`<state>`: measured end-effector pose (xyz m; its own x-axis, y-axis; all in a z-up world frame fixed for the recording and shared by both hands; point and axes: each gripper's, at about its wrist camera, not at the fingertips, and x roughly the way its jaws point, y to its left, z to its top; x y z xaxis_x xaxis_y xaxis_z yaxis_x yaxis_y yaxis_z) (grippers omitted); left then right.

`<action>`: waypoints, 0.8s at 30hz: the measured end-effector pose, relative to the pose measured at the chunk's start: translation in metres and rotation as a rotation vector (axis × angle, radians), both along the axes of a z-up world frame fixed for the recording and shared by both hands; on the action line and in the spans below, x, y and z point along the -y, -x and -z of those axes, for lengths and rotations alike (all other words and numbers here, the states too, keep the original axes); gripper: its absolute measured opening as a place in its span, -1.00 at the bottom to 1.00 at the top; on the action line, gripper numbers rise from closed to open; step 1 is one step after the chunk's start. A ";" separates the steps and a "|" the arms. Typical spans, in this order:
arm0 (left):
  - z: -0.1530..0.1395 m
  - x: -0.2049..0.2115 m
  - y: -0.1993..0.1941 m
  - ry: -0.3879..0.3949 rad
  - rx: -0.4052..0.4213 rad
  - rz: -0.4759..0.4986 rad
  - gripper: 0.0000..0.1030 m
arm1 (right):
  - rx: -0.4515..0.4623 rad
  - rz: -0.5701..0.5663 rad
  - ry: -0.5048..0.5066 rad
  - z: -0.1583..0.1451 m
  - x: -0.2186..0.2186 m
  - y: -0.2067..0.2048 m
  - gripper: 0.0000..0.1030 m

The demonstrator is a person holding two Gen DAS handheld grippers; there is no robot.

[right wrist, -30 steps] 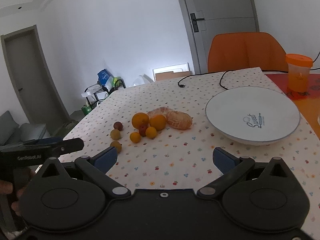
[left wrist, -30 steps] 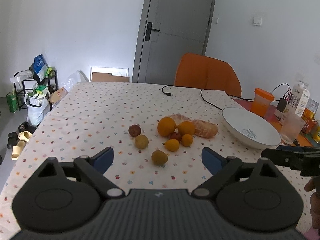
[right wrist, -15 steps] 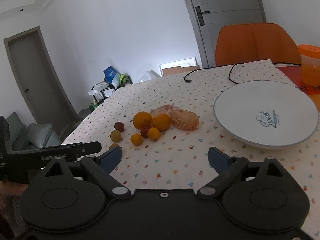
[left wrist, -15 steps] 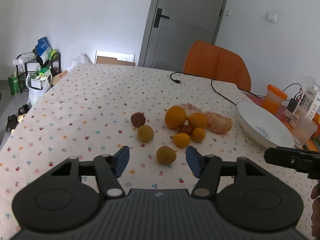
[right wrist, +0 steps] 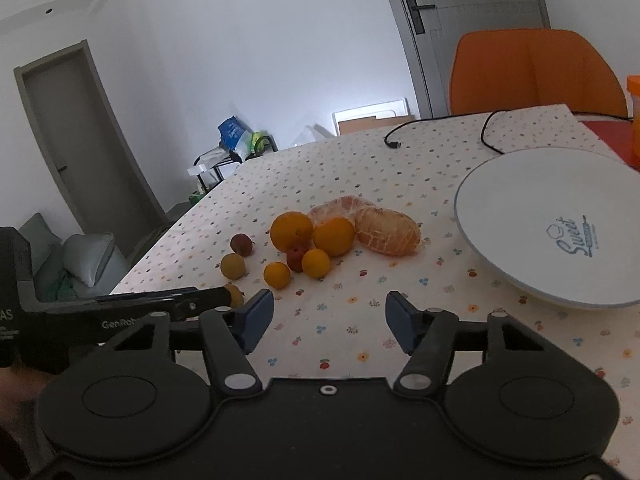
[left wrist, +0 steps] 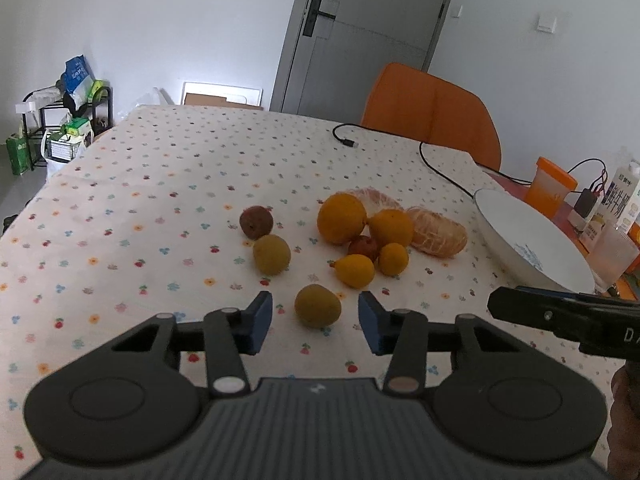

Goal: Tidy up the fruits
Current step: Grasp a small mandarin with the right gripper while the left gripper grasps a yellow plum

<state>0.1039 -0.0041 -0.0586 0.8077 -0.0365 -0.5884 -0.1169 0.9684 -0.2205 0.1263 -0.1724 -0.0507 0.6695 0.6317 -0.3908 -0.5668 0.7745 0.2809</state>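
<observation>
Several fruits lie on the dotted tablecloth [left wrist: 160, 200]: two oranges [left wrist: 341, 219], two peeled citrus halves [left wrist: 438, 232], small orange kumquats [left wrist: 355, 270], a red fruit [left wrist: 256, 221] and two olive-yellow fruits [left wrist: 271, 254]. The nearest olive-yellow fruit [left wrist: 317, 306] sits between the blue pads of my left gripper [left wrist: 316, 322], whose jaws are closing with a gap still on both sides of it. My right gripper [right wrist: 330, 320] is closing over bare cloth with nothing between its fingers, short of the fruit pile [right wrist: 312, 240]. A white bowl [right wrist: 520, 200] stands at the right.
An orange chair [left wrist: 432, 116] stands behind the table. A black cable [left wrist: 424, 156] crosses the far cloth. At the right edge stand an orange-lidded jar [left wrist: 550, 184], a milk carton [left wrist: 622, 196] and a plastic cup [left wrist: 612, 256]. A shelf rack [left wrist: 60, 120] is left of the table.
Both grippers moved forward and lower toward the fruit, and both narrowed their jaws. The left one now brackets the nearest olive-yellow fruit, which earlier lay ahead of its fingers.
</observation>
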 end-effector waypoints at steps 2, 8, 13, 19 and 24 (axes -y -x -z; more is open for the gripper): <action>0.004 0.000 -0.005 0.002 -0.013 -0.003 -0.33 | -0.006 -0.001 -0.002 0.002 0.000 -0.002 0.16; 0.004 -0.011 -0.005 0.025 0.014 -0.059 -0.51 | -0.025 -0.016 -0.014 0.005 -0.006 -0.014 0.04; 0.000 -0.020 -0.005 0.022 0.019 -0.077 -0.51 | -0.037 -0.034 0.002 0.008 -0.020 -0.023 -0.03; -0.001 -0.027 -0.002 0.017 0.024 -0.089 -0.51 | -0.033 -0.043 0.021 0.007 -0.035 -0.031 -0.13; -0.001 -0.031 -0.002 0.012 0.030 -0.102 -0.51 | -0.028 -0.044 0.031 0.007 -0.043 -0.038 -0.13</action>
